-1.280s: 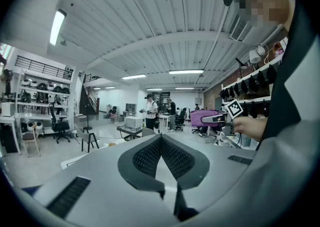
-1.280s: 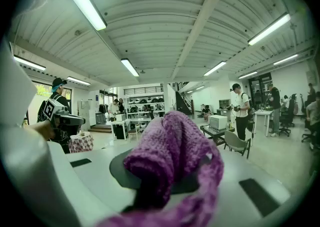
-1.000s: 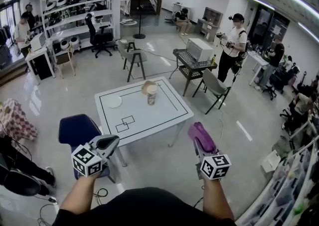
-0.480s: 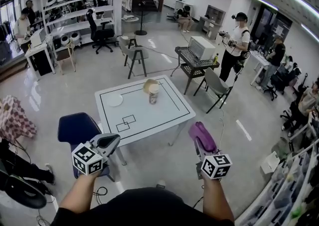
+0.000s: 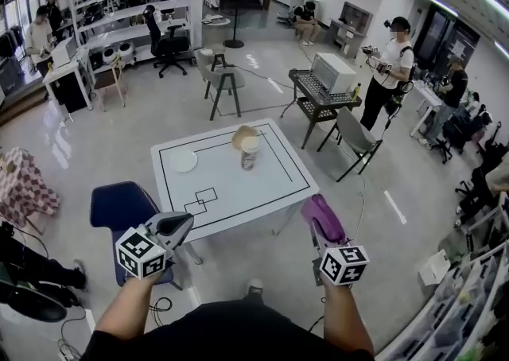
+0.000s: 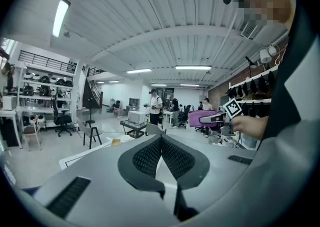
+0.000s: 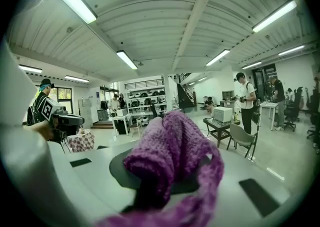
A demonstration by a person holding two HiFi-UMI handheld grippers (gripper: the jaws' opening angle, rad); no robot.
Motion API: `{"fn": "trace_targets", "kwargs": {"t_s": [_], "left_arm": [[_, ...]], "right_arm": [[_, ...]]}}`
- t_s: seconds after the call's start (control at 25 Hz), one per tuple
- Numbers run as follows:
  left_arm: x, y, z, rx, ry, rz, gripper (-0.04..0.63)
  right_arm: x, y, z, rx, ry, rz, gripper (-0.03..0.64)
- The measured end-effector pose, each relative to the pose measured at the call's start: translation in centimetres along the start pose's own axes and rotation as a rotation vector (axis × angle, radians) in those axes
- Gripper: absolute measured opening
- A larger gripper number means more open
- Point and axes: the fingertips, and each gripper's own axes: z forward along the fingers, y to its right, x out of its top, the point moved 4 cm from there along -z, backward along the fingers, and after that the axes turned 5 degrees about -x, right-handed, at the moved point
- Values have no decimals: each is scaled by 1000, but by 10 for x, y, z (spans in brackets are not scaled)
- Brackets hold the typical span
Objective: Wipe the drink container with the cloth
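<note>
**Well back from the surface, cloth clamped, container untouched**

Both of my forearms reach forward and are held level and apart. The two tools point at the white surface (image 5: 238, 196) but stay well apart from it. The left hand-held gripper (image 5: 184, 224) has its jaws pressed together with nothing between them. The right hand-held gripper (image 5: 315, 210) is clamped on one purple knitted cloth (image 5: 324, 223), which drapes over its jaws.

Each tool carries one marker cube (image 5: 141, 254) printed with black-and-white squares, the only print I can make out.

One drink container (image 5: 250, 153) stands upright on the far part of the surface, inside the black outline; its label is too small to read. One tan round thing (image 5: 242, 136) sits just behind it. One white plate (image 5: 184, 161) lies to its left, and two small black boxes (image 5: 200, 198) are drawn nearer me. One blue chair (image 5: 119, 207) stands by the near left corner.
</note>
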Motion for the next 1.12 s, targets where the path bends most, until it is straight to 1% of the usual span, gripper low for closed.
{"fn": "trace_targets", "kwargs": {"t_s": [0.28,0.64,0.84,1.12], "left_arm": [[9,-32,55,10,-4,-31,21],[23,-55,125,42,-20,-64,21],[36,-68,161,78,-24,-67,21],[40,-87,205,132,-33,-84,21]], "right_arm": [[16,35,67,42,-24,-16,86],[32,87,137,110,-58,-23,86],[38,114,173,151,-77,-26,86],[46,147,230,207,-95,-48,86]]}}
